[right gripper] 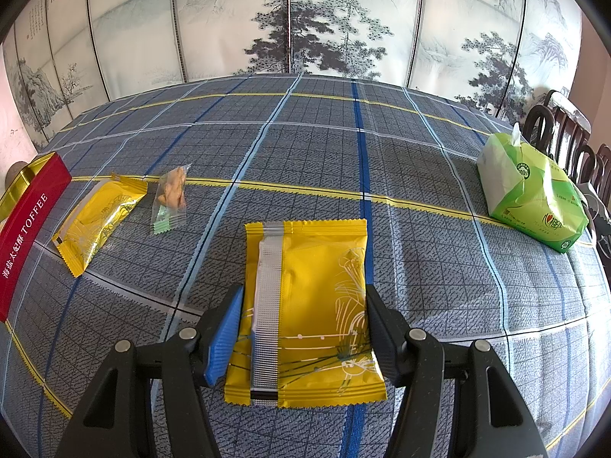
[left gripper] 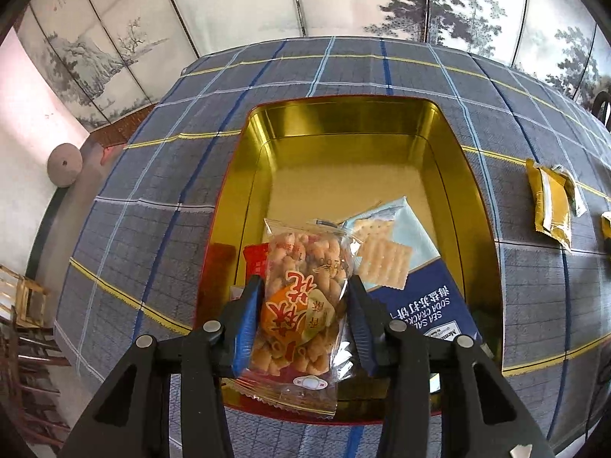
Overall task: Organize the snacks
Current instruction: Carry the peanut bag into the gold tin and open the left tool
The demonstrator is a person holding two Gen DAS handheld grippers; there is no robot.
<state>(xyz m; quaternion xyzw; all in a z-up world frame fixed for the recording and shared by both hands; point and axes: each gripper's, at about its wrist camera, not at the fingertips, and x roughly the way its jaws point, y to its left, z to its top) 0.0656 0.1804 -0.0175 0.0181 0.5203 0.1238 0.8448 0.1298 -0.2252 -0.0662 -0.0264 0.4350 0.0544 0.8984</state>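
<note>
While two packs already lie in the gold-lined rectangular tin [left gripper: 343,122], left gripper [left gripper: 303,305] fingers clamp a clear bag of twisted fried snacks [left gripper: 301,297] above it. Right gripper [right gripper: 301,328] fingers pinch a yellow foil packet [right gripper: 309,305] near the tabletop's front edge. Left out: another yellow packet [right gripper: 97,217], small clear pack [right gripper: 172,198].

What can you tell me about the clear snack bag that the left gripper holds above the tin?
The clear snack bag is a small, see-through plastic packet with crimped ends, full of pale golden twisted pieces. An orange and red label with white characters covers its middle. It sits lengthwise between the fingers of the left gripper, which press on its two sides. It hangs over the near end of the open gold-lined tin, above a blue cracker box.
</note>
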